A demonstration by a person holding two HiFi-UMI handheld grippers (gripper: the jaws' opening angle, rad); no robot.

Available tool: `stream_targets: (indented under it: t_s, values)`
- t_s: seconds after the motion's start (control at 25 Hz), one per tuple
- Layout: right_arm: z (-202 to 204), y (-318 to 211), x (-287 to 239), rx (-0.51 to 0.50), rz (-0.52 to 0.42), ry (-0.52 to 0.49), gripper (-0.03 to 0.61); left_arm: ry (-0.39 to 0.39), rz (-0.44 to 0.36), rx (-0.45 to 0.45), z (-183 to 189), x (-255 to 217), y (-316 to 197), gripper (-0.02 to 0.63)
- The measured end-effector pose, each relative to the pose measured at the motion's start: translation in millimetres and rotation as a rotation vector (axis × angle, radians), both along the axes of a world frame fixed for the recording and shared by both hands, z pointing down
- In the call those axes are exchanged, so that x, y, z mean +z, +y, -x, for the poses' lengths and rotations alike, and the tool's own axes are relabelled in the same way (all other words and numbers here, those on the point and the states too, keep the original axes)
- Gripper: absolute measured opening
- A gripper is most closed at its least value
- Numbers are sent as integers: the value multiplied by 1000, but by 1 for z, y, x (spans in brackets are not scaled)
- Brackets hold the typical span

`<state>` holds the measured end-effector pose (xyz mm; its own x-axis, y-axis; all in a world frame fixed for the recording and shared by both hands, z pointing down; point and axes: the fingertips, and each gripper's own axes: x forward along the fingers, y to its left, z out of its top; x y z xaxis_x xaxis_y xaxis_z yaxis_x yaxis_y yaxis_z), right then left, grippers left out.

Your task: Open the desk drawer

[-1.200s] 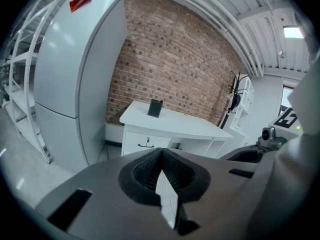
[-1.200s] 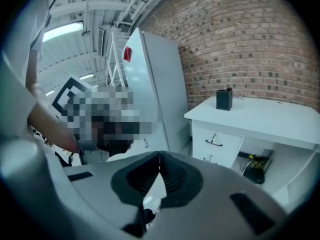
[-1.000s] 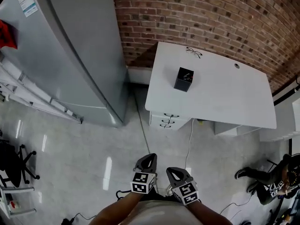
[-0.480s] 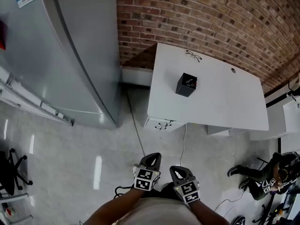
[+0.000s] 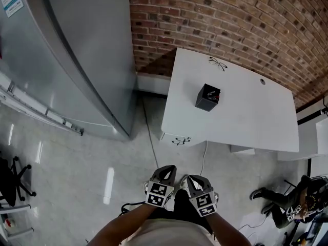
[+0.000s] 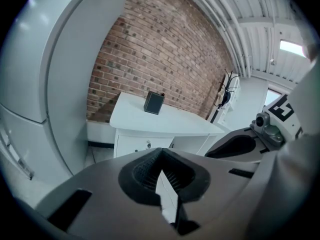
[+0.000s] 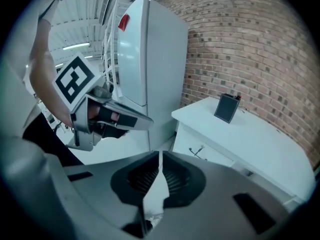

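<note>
The person has walked in closer over the last second. The white desk (image 5: pixel 241 111) has slid nearer under the head view, and the drawer stack (image 5: pixel 180 140) is now half tucked beneath its front edge, where a second ago all three handles showed. Both grippers came along, side by side down at 6 o'clock. The left gripper (image 5: pixel 165 170) is clenched on nothing, and the right gripper (image 5: pixel 191 180) is the same, tips pressed together and empty. The drawers sit at roughly 12 o'clock from them, well apart, and all look closed. My read is that this is only the approach and no pull has started. One pair of jaws will have to spread before it can hook a handle.

As for the stuff itself, the desk is a smooth matte white slab with rounded corners. The drawer fronts are flat white with small dark wiry handles. A squarish black box (image 5: pixel 207 97), open on top, stands mid-desk. A pair of glasses (image 5: pixel 218 62) lies at the far edge by the rough red brick wall (image 5: pixel 230 19). There's a big grey fridge (image 5: pixel 77 60) with a dull sheen at 10 o'clock. The pale floor (image 5: pixel 92 158) is glossy and throws back the lights, with a thin cable (image 5: pixel 148 132) trailing across it. The jaw pads are dark and ribbed.
</note>
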<state>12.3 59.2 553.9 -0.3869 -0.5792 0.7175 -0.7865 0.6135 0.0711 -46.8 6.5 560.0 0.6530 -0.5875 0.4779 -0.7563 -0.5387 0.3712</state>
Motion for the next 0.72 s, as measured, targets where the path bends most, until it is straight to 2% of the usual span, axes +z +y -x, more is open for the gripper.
stream_targets:
  t_s: [0.12,0.28,0.36,0.6,0.72]
  values:
    - [-18,-23,19,-53,-12,67,18,-22,19,-30,-6,5,-11,6]
    - [-37,-54,49,-102,-31,152,32,-38,-1,-41,-13,7,-22,6]
    - [-40,-67,65,-131,-31,176,85,-36,27,-89,-8,14,-23,6]
    - [-48,-105,119,-243,-60,293,87,-33,94,-191,2,45,-16,6]
    - [-56,-123,146,-264,-72,351,123,-20,122,-224,3,61,-8,6]
